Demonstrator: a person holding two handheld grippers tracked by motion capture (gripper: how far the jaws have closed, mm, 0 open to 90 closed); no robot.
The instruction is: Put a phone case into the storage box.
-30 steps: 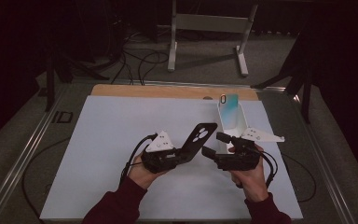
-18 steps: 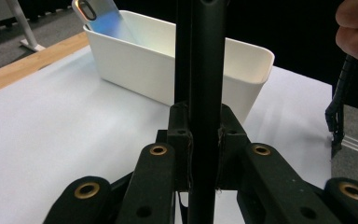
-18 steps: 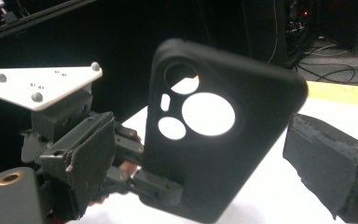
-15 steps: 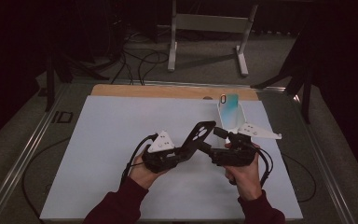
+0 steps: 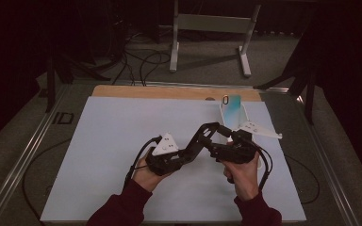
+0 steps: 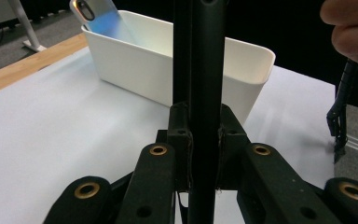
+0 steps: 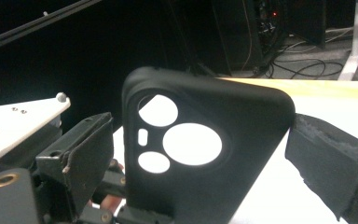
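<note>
A black phone case (image 7: 205, 140) with round camera cutouts stands upright above the white mat. My left gripper (image 5: 202, 136) is shut on it; in the left gripper view the case (image 6: 205, 56) is edge-on and pinched between the jaws (image 6: 204, 140). My right gripper (image 5: 219, 141) faces it from the right. Its jaws stand open on either side of the case's width (image 7: 200, 154), with one foam pad (image 7: 331, 158) close by the case's right edge. A phone (image 5: 233, 104) with a blue-green back leans in a white bin (image 5: 238, 123) behind the grippers.
The white mat (image 5: 113, 141) covers the table, with a wooden strip (image 5: 160, 92) along its far edge. The bin (image 6: 168, 60) sits at the mat's far right. A metal stand (image 5: 207, 28) and cables lie on the floor beyond. Dark rails run along both table sides.
My right gripper has edged a little to the left, closer to the case. The left gripper and the case have stayed where they were.
</note>
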